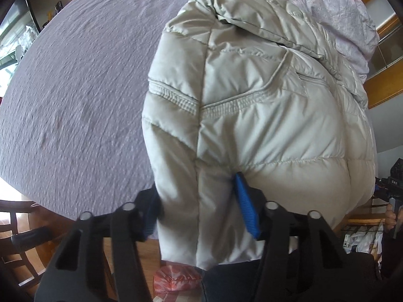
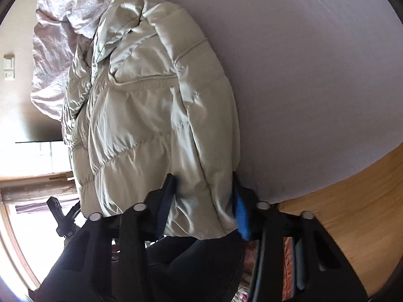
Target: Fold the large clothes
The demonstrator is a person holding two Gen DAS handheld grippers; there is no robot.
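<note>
On my left the lavender bed sheet (image 1: 83, 80) stretches away, and at its near left edge a dark wooden chair (image 1: 22, 229) stands on the floor. My left gripper (image 1: 199, 214) has its jaws clamped on the near hem of the pale grey-green puffer jacket (image 1: 252, 115), the fabric bunched between the blue-padded fingers (image 1: 245, 206). The jacket lies lengthwise on the bed, its hem hanging off the near edge toward me and its hood end at the far side, touching a crumpled pinkish quilt (image 1: 340, 12). At the right rim of this view I can just see my other hand (image 1: 391, 216) around its tool.

From my right wrist, the same jacket (image 2: 151, 115) fills the left of the view with the quilt (image 2: 58, 40) beyond it, and bare sheet (image 2: 314, 75) on the right. My right gripper (image 2: 201, 203) is likewise closed on the hem, a thick fold of padding pinched between its fingers (image 2: 240, 214). Wooden floor (image 2: 352, 201) shows at the near right.
</note>
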